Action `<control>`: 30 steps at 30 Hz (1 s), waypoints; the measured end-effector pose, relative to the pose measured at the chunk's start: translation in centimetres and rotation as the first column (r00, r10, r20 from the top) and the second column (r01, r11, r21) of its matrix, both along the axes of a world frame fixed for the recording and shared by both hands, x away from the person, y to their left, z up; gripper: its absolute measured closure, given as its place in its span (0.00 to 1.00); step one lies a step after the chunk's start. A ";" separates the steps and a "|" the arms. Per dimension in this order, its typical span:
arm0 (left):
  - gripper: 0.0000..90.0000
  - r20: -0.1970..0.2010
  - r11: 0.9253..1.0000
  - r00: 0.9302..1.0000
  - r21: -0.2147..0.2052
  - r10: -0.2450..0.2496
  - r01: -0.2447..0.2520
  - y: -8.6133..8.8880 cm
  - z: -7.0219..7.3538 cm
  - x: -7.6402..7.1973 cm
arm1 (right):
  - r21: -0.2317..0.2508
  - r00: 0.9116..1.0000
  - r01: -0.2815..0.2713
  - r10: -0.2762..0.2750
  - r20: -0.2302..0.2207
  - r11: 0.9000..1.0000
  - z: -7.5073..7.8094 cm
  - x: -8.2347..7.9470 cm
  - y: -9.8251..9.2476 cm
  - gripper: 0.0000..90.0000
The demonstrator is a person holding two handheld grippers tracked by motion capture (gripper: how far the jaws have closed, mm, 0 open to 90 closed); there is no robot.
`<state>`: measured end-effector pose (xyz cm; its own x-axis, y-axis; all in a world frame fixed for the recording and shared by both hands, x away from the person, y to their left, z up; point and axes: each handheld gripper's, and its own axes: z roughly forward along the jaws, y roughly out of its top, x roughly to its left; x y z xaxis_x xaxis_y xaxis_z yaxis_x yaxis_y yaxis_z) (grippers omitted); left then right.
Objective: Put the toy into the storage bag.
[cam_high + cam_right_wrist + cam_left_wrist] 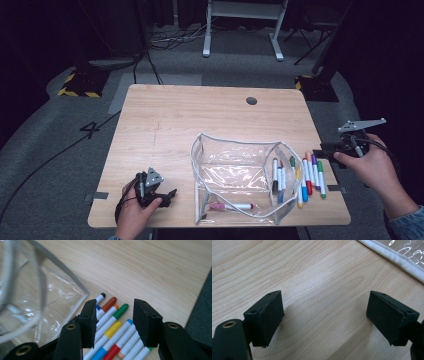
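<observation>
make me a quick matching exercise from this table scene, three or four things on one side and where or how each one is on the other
Things:
1. pink pen
2. loose pens
3. left gripper
4. right gripper

Place or state:
a. open above the row of pens
b. inside the clear pouch
c. in a row on the table, right of the pouch
d. open over bare wood, left of the pouch

Pairs: 1-b, 2-c, 3-d, 4-a

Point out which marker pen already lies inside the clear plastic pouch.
The pink-capped marker lies alone on its side inside the clear plastic pouch, near its front edge. The other markers lie in a row on the wooden table beside the pouch's right end.
</observation>
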<state>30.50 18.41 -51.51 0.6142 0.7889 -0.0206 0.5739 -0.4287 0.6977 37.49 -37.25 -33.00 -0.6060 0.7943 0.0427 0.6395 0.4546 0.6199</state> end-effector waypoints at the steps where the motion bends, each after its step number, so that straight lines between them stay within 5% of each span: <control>1: 0.16 0.000 1.000 1.000 0.000 0.000 0.000 0.0 0.0 0.0 | -0.003 1.000 0.013 -0.013 0.001 1.000 -0.5 0.2 -0.4 0.61; 12: 0.16 -0.001 1.000 1.000 -0.007 0.001 -0.001 0.0 -0.1 0.0 | -0.089 0.986 0.146 -0.152 -0.072 0.985 -6.7 1.4 -4.2 0.62; 20: 0.16 -0.001 1.000 1.000 -0.007 0.001 -0.001 0.0 -0.1 0.0 | -0.146 0.960 0.185 -0.210 -0.183 0.972 -11.5 1.5 -5.3 0.62; 30: 0.16 -0.002 1.000 1.000 -0.006 0.001 -0.001 0.0 -0.1 0.0 | -0.197 0.943 0.211 -0.253 -0.217 0.957 -13.5 1.6 -6.4 0.69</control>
<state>30.48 18.38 -51.56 0.6136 0.7892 -0.0266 0.5754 -0.4237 0.6996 39.06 -43.63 -46.46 -0.3927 0.9195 0.0159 0.8588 0.3604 0.3640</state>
